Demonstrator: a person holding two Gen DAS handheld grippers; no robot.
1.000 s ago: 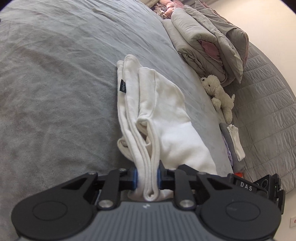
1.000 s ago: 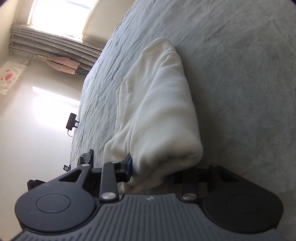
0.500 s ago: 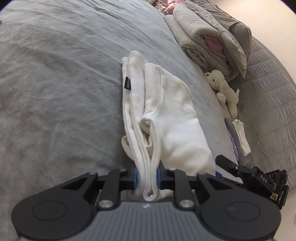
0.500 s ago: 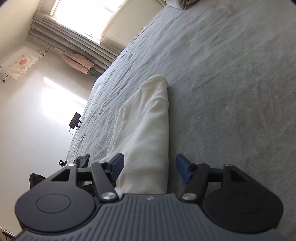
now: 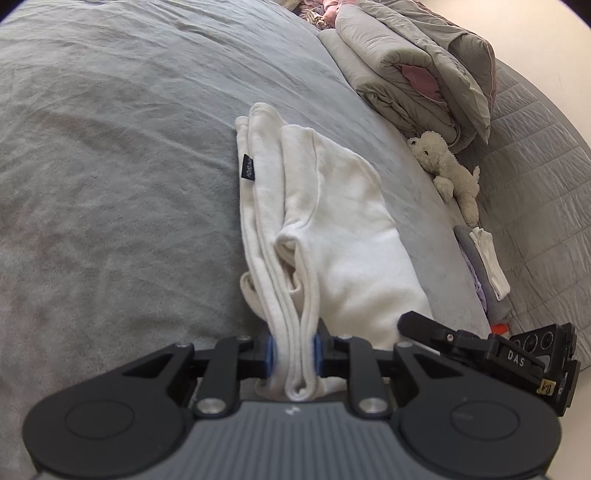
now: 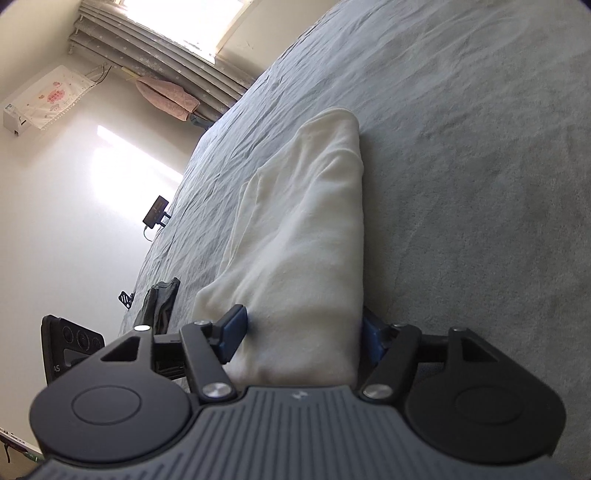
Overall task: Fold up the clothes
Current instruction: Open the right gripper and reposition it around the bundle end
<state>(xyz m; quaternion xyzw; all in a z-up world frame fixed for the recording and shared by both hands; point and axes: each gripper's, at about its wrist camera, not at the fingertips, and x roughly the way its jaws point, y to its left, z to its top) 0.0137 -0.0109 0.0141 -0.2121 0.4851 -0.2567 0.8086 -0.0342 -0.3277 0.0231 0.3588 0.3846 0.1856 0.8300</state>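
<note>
Item 1: white garment [image 5: 332, 236], one, folded into a long strip on the grey bed [image 5: 110, 184]. In the left wrist view it runs from 6 o'clock up toward 12 o'clock, its small black label [image 5: 246, 168] on the 9 o'clock edge. It lies flat because the fold is laid down; only the near end is lifted, where you hold it.

Item 2: left gripper [image 5: 291, 356], one. Your fingers [image 5: 269, 356] are nearly shut, the blue pads pinching the stacked hems of the garment at 6 o'clock. That narrow grip likely keeps the layers aligned while the other end is let go.

Item 3: right gripper [image 6: 301, 334], one. Your jaws have just been opening and now stand wide. The rolled end of the garment [image 6: 306, 258] sits between them; the left pad stands just off the cloth, while the right one is half hidden behind it, so contact there cannot be told. It reads as a release, not a hold.

Item 4: bedding pile [image 5: 417, 70], one heap at 1 o'clock, well apart from the work.

Item 5: stuffed toy [image 5: 448, 168], one, at 2 o'clock beside the pile.

Item 6: small stack of folded clothes [image 5: 484, 258], one, at 3 o'clock; number of pieces unclear.

Item 7: window with blinds [image 6: 166, 33], one, at 11 o'clock in the right wrist view.
</note>
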